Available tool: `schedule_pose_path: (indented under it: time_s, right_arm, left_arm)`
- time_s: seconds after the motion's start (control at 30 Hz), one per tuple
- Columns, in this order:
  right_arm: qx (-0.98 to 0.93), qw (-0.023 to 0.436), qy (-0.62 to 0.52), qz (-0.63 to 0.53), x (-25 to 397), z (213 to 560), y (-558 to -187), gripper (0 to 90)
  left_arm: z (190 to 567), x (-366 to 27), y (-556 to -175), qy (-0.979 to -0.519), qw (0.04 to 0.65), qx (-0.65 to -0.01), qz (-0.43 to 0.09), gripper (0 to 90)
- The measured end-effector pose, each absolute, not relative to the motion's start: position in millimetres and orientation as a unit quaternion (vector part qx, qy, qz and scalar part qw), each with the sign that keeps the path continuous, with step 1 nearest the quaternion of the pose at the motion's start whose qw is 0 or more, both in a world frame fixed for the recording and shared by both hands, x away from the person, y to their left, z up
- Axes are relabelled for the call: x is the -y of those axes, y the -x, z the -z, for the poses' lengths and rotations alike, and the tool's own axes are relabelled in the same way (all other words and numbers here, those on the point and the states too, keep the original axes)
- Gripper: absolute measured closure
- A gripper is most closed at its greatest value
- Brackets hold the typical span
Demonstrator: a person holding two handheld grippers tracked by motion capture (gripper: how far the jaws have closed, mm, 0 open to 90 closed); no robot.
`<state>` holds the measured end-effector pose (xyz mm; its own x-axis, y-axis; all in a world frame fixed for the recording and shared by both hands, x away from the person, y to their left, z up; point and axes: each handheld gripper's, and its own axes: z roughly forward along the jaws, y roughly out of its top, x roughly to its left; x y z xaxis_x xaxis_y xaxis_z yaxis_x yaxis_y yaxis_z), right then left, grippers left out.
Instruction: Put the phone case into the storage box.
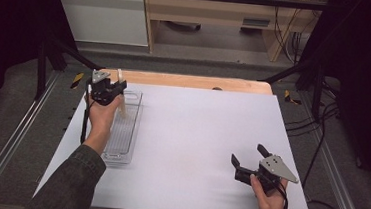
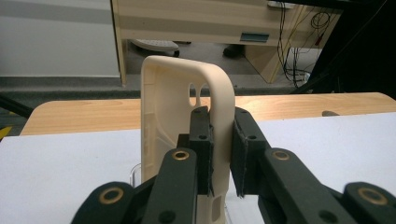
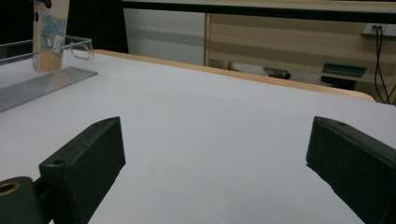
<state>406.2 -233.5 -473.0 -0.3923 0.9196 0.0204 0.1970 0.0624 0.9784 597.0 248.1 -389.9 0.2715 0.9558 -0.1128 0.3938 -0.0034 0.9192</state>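
The white table (image 1: 191, 135) carried a clear plastic tray (image 1: 130, 130) along its left side, and that tray lay directly under the left gripper (image 1: 117, 90). The left gripper's jaws were clamped on one long edge of a cream phone case (image 2: 184, 121), holding it upright, with most of the case rising above the fingertips and its lower end hanging down over the tray's far half. Whether that lower end touched the tray floor could not be told. The right gripper (image 1: 248, 156) rested low at the table's near right corner, well apart from the tray, jaws spread wide with only bare tabletop between them. The step in hand looked like carrying the case at the tray, either lifting it out or setting it in. The next move would call for a firm pinch and keeping the case's lower end clear of the tray wall beside the fingers
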Motion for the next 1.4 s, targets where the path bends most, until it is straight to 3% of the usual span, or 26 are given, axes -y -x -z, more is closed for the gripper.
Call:
schedule_pose_path:
  time_s: [1.4]
  right_arm:
    - [-0.656,0.337,-0.432,-0.519,231,475,-407,4.4]
  left_arm:
    - [394,-249,-611,-0.638,0.473,-0.537,-0.285,79.3]
